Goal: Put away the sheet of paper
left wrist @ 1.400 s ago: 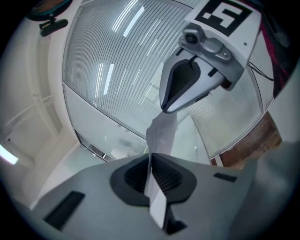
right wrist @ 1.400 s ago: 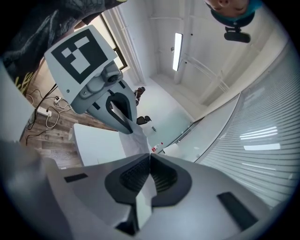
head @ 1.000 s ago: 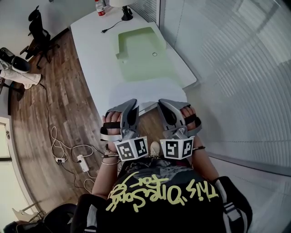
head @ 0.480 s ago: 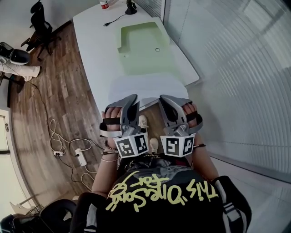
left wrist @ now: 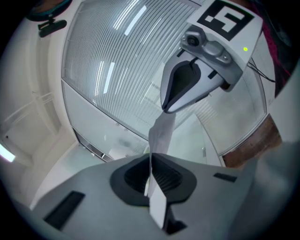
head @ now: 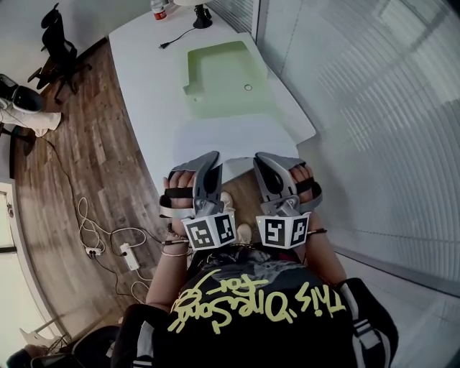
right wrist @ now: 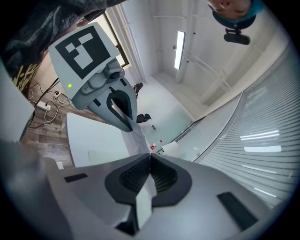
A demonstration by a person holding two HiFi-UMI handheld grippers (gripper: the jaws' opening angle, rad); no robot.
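A white sheet of paper (head: 233, 140) hangs level between my two grippers, over the near end of the white table (head: 144, 86). My left gripper (head: 209, 161) is shut on the sheet's near edge at the left. My right gripper (head: 264, 162) is shut on the same edge at the right. In the left gripper view the paper (left wrist: 161, 132) runs from my shut left gripper (left wrist: 151, 161) across to the right gripper (left wrist: 187, 86). In the right gripper view the sheet (right wrist: 135, 136) is pinched in the right gripper (right wrist: 150, 161) and reaches the left gripper (right wrist: 117, 105).
A pale green mat (head: 223, 79) lies on the table beyond the sheet. A red-capped bottle (head: 159, 10), a black lamp base (head: 203, 16) and a plug (head: 164, 47) stand at the far end. Glass wall with blinds at right; power strip (head: 129, 256) and cables on the wooden floor at left.
Both grippers have shifted a little, the sheet still held between them. The head view has swayed slightly.
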